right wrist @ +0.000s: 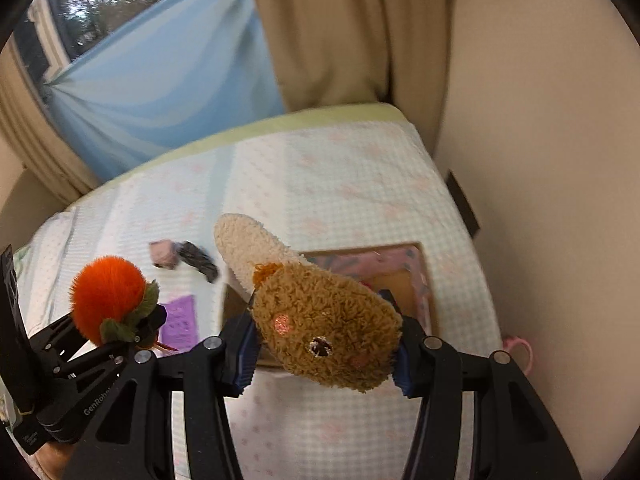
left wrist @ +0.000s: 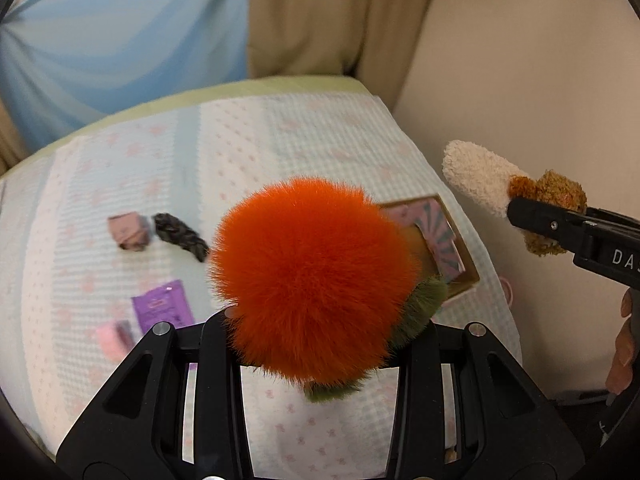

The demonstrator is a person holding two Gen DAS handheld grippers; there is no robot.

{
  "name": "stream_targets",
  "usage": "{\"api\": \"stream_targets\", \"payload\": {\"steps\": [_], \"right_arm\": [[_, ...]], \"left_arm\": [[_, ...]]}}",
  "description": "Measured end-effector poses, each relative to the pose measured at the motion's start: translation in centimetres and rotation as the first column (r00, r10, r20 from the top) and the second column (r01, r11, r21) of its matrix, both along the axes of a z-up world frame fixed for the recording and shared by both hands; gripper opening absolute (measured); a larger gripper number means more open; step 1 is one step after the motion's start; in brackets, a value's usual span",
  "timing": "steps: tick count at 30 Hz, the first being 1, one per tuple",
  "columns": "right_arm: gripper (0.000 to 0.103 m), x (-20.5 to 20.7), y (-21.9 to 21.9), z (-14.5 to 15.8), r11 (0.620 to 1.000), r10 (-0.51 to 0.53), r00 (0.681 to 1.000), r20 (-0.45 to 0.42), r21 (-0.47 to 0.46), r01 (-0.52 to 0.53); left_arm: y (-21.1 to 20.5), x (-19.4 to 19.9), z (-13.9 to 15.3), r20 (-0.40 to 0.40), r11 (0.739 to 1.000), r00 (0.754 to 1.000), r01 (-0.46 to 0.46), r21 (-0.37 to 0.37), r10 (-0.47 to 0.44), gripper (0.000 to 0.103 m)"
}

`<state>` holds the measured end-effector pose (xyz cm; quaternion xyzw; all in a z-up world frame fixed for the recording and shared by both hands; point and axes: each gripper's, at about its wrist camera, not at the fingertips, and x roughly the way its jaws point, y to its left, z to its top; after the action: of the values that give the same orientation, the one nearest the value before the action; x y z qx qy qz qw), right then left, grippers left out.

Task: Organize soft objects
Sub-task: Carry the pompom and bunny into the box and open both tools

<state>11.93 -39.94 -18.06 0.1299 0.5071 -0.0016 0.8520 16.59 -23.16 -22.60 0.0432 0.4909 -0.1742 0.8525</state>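
Bedding in pale checks lies under both your tools. Your left gripper [right wrist: 150, 322] pinches the orange pompom [left wrist: 308, 276] above the bed [left wrist: 240, 148]; your right gripper [right wrist: 324, 350] is clamped on the brown plush [right wrist: 326, 328]. Just beyond them sits the open box [right wrist: 424, 280], close to the bed's right edge by the wall [right wrist: 540, 120]. Further left lie a purple packet [left wrist: 162, 304], pink cube [left wrist: 128, 232] and dark scrunchie [left wrist: 180, 236], with bare cover beyond up to the curtain [left wrist: 328, 16].

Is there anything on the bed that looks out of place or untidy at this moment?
Nothing looks damaged or spilled. Small items lie scattered on the bedcover: a pink cube touching a dark braided piece, and a purple packet. The open box sits askew near the bed's edge. Both soft toys are held in the air.
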Motion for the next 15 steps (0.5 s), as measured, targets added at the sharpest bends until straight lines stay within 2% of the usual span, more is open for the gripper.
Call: {"api": "stream_targets", "payload": {"steps": [8,15], "right_arm": [[0.05,2.1,-2.5,-5.3,0.998,-0.006,0.99,-0.141,-0.057,-0.003],[0.05,5.0,-4.0,-10.8,0.996,0.017,0.969,-0.248,-0.083,-0.039]], "left_arm": [[-2.7,3.4,-6.3,-0.115,1.0,0.993,-0.004,0.006,0.005,0.032],[-6.0,5.7,-11.2,-0.182,0.997,0.982,0.067,0.048,-0.058,0.032]]}}
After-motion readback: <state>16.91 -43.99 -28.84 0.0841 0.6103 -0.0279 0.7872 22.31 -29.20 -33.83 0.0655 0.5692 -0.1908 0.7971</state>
